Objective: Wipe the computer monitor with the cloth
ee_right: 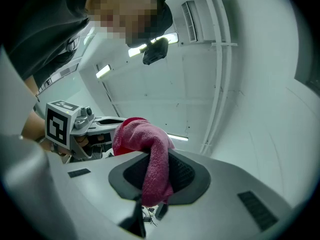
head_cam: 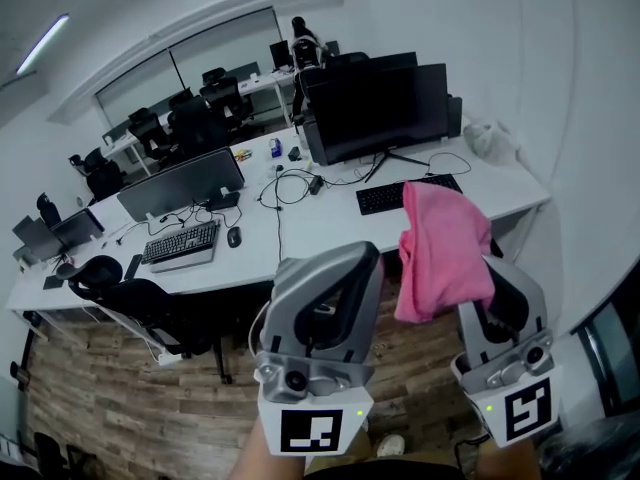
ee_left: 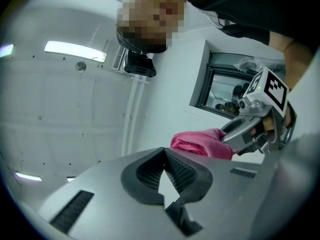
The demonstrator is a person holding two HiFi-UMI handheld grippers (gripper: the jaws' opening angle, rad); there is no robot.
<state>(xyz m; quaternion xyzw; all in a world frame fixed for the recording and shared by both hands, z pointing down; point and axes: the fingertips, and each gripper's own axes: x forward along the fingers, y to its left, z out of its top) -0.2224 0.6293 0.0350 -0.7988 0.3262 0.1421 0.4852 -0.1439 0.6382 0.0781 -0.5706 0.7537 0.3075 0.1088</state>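
My right gripper [ee_right: 156, 159] has its jaws clamped on the pink cloth [ee_right: 145, 139], which bunches above the pads and hangs down between them. The right gripper view shows that pinch plainly. My left gripper [ee_left: 163, 153] carries nothing: its jaws meet at the tips, with no object between the pads. Its view also catches the other gripper from the side, with the cloth poking out of its front, and a ceiling light [ee_left: 75, 51] overhead. Only the head view shows the room. There both grippers are side by side and apart, the cloth draped over the right one — well short of the dark computer monitor [head_cam: 378, 108]. The monitor stands on the white surface [head_cam: 320, 230] with a keyboard [head_cam: 408, 194] in front of it. A wood floor [head_cam: 120, 398] lies beneath the grippers.
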